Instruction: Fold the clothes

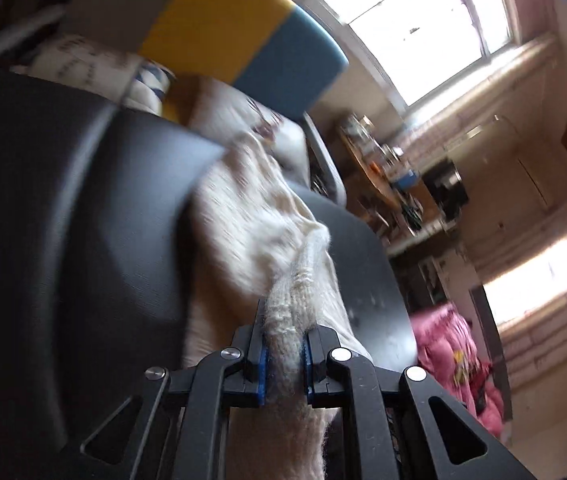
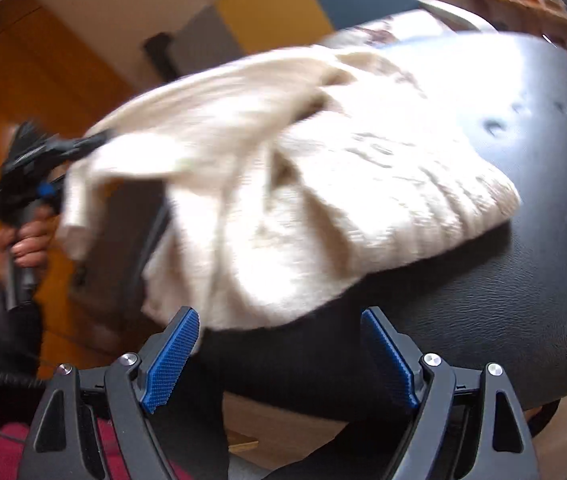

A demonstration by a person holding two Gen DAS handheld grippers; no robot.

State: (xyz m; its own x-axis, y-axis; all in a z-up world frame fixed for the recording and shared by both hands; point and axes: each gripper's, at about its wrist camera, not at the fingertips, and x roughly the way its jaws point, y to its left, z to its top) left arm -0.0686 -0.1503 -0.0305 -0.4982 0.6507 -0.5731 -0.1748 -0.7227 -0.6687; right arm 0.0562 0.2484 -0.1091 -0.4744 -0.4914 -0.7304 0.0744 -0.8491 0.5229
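Note:
A cream knitted sweater (image 2: 343, 168) lies bunched on a black leather seat (image 2: 503, 300). My left gripper (image 1: 285, 354) is shut on a ribbed edge of the sweater (image 1: 303, 280), which stretches away over the seat. In the right wrist view the left gripper (image 2: 95, 140) lifts a sweater corner at the left, a hand (image 2: 27, 246) holding its handle. My right gripper (image 2: 279, 356) stands open just short of the sweater's near edge, with nothing between its blue pads (image 2: 171, 360).
A yellow and blue panel (image 1: 243, 40) and pillows (image 1: 83, 64) sit behind the seat. A pink garment (image 1: 459, 360) lies on the floor at right. Cluttered shelves (image 1: 395, 184) and bright windows fill the far wall. An orange wooden door (image 2: 23, 100) is at left.

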